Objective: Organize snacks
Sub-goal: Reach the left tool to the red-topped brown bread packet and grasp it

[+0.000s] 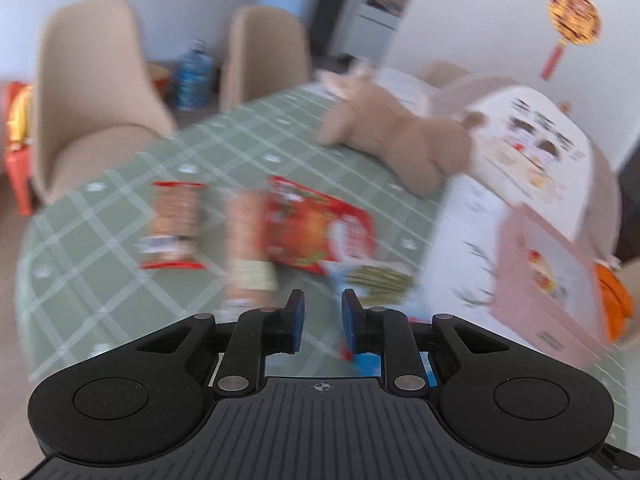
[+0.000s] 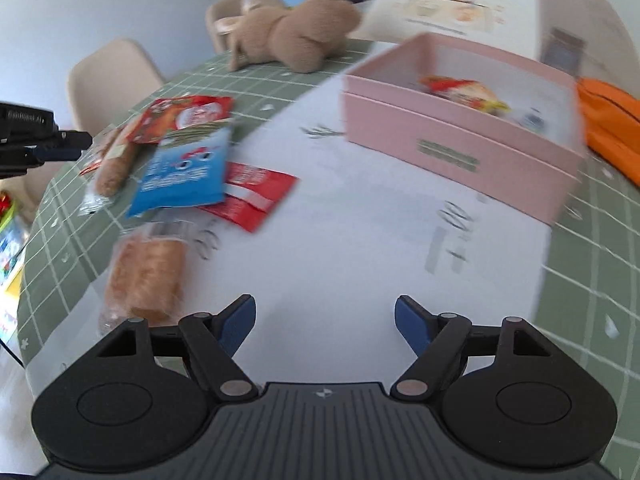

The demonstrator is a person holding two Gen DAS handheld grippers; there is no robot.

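Snacks lie loose on a table under a green checked cloth, most of them near its left edge in the right wrist view. A blue packet rests partly over a flat red packet and over a larger red bag. Just beside these lies a brown sausage stick. A clear-wrapped biscuit pack sits nearer the camera, on the left edge of a white sheet spread over the cloth.

On the sheet's far right corner stands an open pink box with a red-and-yellow wrapped snack inside it. A brown plush toy lies by the table's far edge.

The right gripper hangs over the bare sheet, jaws spread wide with nothing between them. The left gripper is clenched above the packet pile, and no snack shows between its blue pads. Motion blur hides the printing on the wrappers.
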